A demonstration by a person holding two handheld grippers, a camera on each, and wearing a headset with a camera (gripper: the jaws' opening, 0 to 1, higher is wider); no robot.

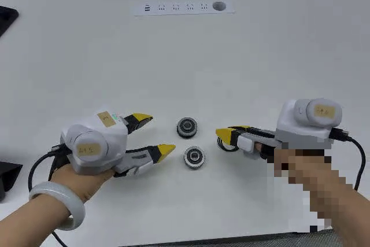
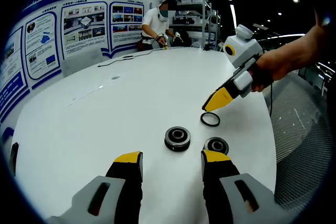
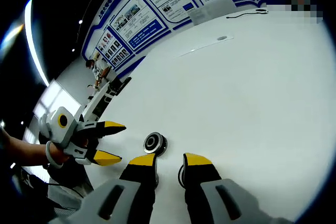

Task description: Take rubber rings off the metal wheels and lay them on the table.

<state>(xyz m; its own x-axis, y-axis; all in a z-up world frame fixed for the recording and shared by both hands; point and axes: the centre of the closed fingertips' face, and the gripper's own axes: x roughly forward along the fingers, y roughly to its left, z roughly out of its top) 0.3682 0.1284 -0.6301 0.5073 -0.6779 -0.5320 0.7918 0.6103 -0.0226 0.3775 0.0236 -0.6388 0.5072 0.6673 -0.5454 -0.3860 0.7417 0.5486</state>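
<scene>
Two metal wheels lie on the white table [image 1: 191, 67]. The far wheel [image 1: 187, 126] [image 2: 177, 137] [image 3: 155, 142] has a thick black outer band. The near wheel [image 1: 194, 157] [image 2: 216, 144] looks slimmer. A loose black rubber ring [image 1: 228, 144] [image 2: 210, 119] lies flat on the table to their right. My right gripper [image 1: 224, 134] [image 2: 212, 104] [image 3: 169, 161] hovers just over the ring, jaws a narrow gap apart and empty. My left gripper [image 1: 154, 134] [image 2: 171, 161] [image 3: 119, 142] is wide open to the left of the wheels, holding nothing.
A white power strip [image 1: 184, 8] lies at the far side of the table. Dark objects sit at the left edge [image 1: 6, 18] [image 1: 7, 177]. The table's front edge [image 1: 231, 240] runs close below my hands. A person [image 2: 157, 22] stands beyond the table's far end.
</scene>
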